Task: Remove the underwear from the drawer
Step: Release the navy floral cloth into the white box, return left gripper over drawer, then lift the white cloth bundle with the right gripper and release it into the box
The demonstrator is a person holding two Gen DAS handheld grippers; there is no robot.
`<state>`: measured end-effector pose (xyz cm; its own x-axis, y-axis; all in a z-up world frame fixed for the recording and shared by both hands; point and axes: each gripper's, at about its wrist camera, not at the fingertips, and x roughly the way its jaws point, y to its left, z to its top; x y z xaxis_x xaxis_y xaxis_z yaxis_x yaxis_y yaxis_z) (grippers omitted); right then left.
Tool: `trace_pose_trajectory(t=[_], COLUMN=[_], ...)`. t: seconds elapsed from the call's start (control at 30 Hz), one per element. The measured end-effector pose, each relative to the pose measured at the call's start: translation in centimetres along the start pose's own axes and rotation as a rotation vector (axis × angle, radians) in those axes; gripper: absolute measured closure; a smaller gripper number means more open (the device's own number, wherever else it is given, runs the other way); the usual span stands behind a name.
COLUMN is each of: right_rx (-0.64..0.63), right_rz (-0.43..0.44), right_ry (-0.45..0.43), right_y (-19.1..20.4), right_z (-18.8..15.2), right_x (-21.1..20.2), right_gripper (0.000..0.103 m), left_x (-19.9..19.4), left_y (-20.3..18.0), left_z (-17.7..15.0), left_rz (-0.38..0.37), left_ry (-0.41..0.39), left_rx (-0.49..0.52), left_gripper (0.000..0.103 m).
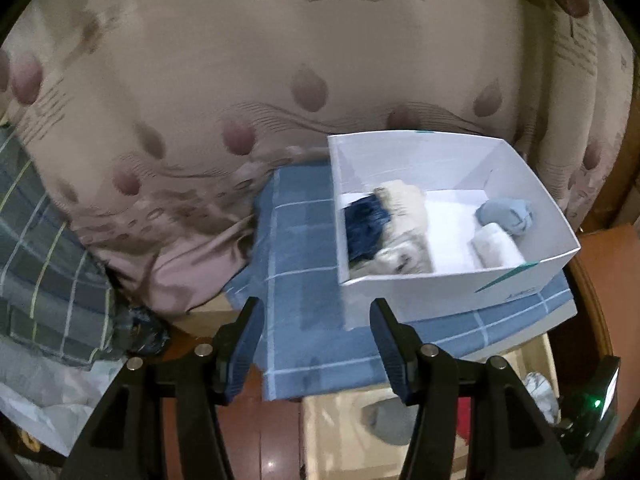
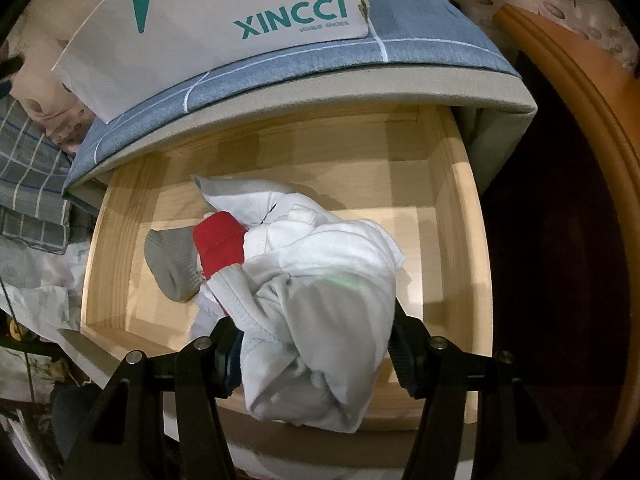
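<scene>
Right gripper (image 2: pixel 316 344) is over the open pale wooden drawer (image 2: pixel 452 216), its two black fingers spread wide around a bunched white cotton underwear garment (image 2: pixel 320 300) — fabric fills the gap, though whether the pads actually pinch it I cannot tell. The bundle sits in the drawer's near half, touching a red sock (image 2: pixel 220 242) and a grey sock (image 2: pixel 174 262) on its left. Left gripper (image 1: pixel 316 344) hangs empty, jaws well apart, above the blue checked cloth (image 1: pixel 296 264). On that cloth stands a white cardboard shoebox (image 1: pixel 420 292) (rolled navy, cream and pale blue garments inside it)
</scene>
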<state>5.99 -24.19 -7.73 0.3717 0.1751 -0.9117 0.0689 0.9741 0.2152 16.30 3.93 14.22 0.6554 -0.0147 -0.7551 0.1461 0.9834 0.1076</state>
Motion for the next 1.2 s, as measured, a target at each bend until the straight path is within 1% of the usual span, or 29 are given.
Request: trace_pose_trajectory(t=[0.13,0.23,0.33,0.5,0.57,0.67,0.77,0.93,1.0,1.1,1.2], right_rx=[-0.006,-0.005,-0.012,-0.017,-0.01,0.002,0.014,-0.018,-0.006,-0.018,-0.043], right_rz=[-0.01,-0.013,-0.018,-0.013,-0.009,-0.007,-0.005,-0.024,0.004,0.001,-0.001], right_ry=[-0.012,-0.013,-0.014,-0.03,-0.043,-0.054,-0.05,-0.058,-0.07,-0.106,-0.158], right_y=[0.1,0.2,0.4,0.5,0.2,-0.1,-0.4,-0.3,-0.4,-0.3,0.2], right_z=[0.0,0.0,0.0,0.0,0.0,0.0,0.2,0.9,1.7,3.1,5.5], right_x=[-0.2,-0.2,-0.2,-0.5,-0.8,-1.2,-1.4,-2.5,-3.7,-5.6,-8.2], right_gripper=[0.047,0.047,0.047,0.047,0.047,0.047,0.047,0.047,0.047,0.047,0.047], left_x=[-0.9,-0.8,-0.4,1.0,1.5,2.3,3.1,5.0,5.9,6.9,7.6], left_y=[2.8,3.7,3.8,2.4,1.5,0.1,-1.4,-3.7,-4.3,-5.0,-5.5], left_z=[-1.9,-4.0,-6.1,-9.9,-11.2,-12.6,-13.7,-16.0,-16.8,-18.0,-18.8], left_rz=[0.042,0.07,0.073,0.058,0.051,0.075,0.078,0.065,0.067,0.071,0.068], left_ry=[0.001,0.016,0.029,0.059,0.056,0.047,0.049,0.09,0.113,0.141,0.172], left_rx=[-0.044,-0.042,-0.038,-0.038,-0.052,-0.059,-0.059,-0.063,-0.068,-0.076,-0.077], left_gripper=[0.047,0.047,0.047,0.047,0.047,0.047,0.047,0.047,0.047,0.047,0.047])
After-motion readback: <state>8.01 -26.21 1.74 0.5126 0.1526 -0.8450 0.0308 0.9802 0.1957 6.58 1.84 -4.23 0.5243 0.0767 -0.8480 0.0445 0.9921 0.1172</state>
